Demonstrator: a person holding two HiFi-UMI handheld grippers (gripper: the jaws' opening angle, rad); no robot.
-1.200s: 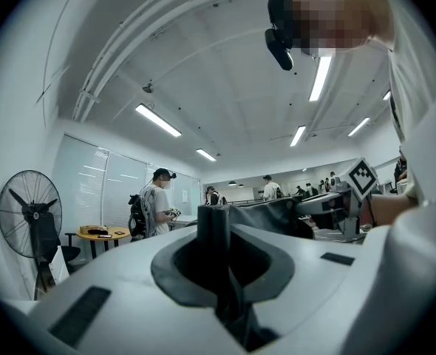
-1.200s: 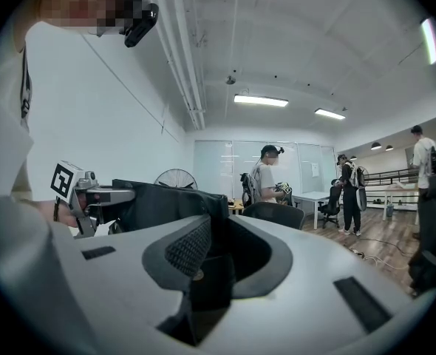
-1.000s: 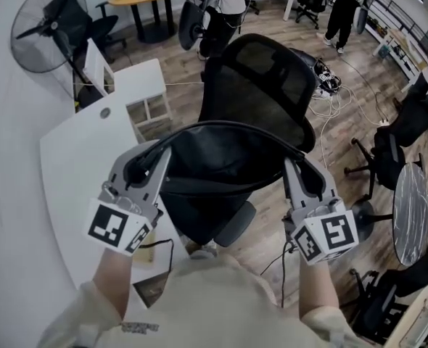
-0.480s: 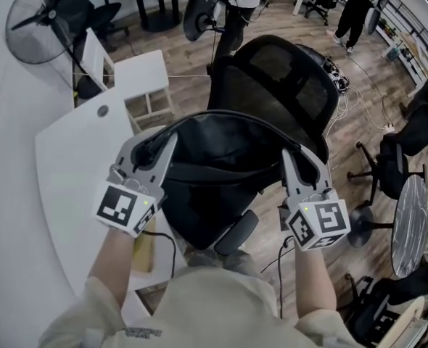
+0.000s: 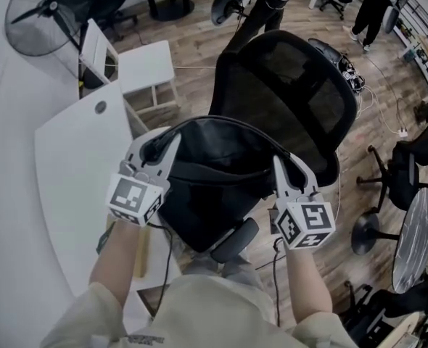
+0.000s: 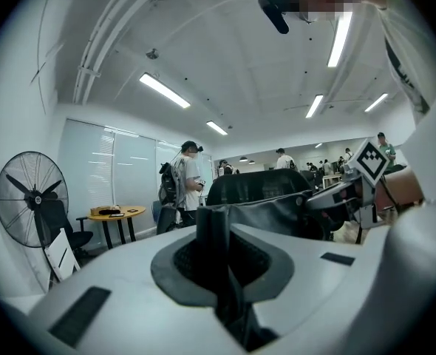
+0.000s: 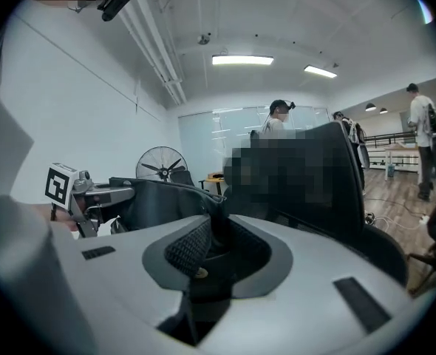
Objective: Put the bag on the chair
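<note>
A white curved desk [image 5: 62,194] is seen at the left, with a small grey round grommet [image 5: 100,107] set in its top. A black wire-caged pedestal fan [image 5: 36,13] is placed beyond its far end, near a low white shelf unit [image 5: 147,67]. White cables [image 5: 370,96] are strewn over the brown wood-plank floor [image 5: 199,42] at the right, where a black wheeled office chair [image 5: 408,172] and a round grey marbled table [image 5: 411,223] are found. A round yellow table [image 6: 118,213] and long ceiling lights [image 6: 162,91] are shown in the left gripper view.
</note>
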